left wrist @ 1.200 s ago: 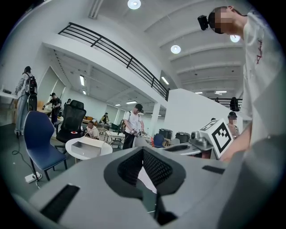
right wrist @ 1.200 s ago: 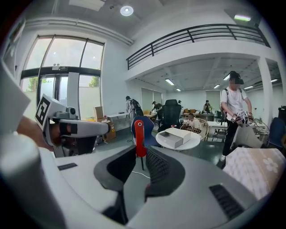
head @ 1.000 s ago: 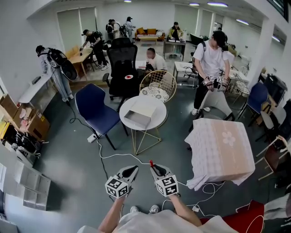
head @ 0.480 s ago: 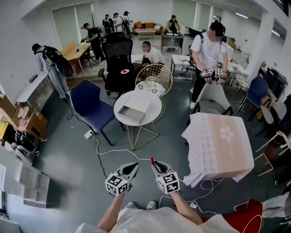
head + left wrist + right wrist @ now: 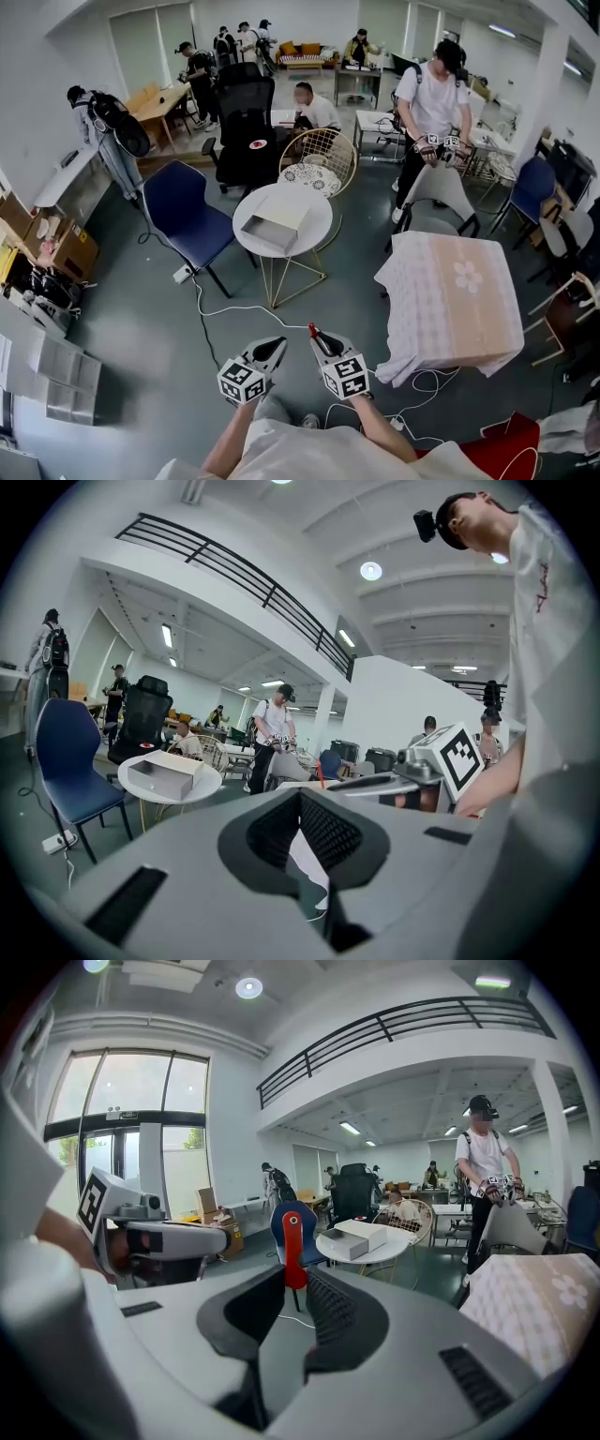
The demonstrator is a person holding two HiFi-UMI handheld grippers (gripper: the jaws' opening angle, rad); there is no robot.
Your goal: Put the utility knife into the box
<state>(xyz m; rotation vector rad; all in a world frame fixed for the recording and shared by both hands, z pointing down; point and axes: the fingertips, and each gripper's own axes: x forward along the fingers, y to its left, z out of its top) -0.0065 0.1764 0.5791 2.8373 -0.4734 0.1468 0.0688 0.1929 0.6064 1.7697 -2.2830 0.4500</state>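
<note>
Head view: carry step, judging by the layout, with the right hand-held gripper (image 5: 322,345) pinching the red utility knife (image 5: 316,336), well apart from the box (image 5: 279,225) on the round desk (image 5: 314,199). Next, probably: step closer, then lower the knife in.

Left gripper view: left hand-held gripper (image 5: 300,799) pressed together, nothing between.

Right gripper view: knife upright between the pads, lower end hidden; box interior hard to make out.
</note>
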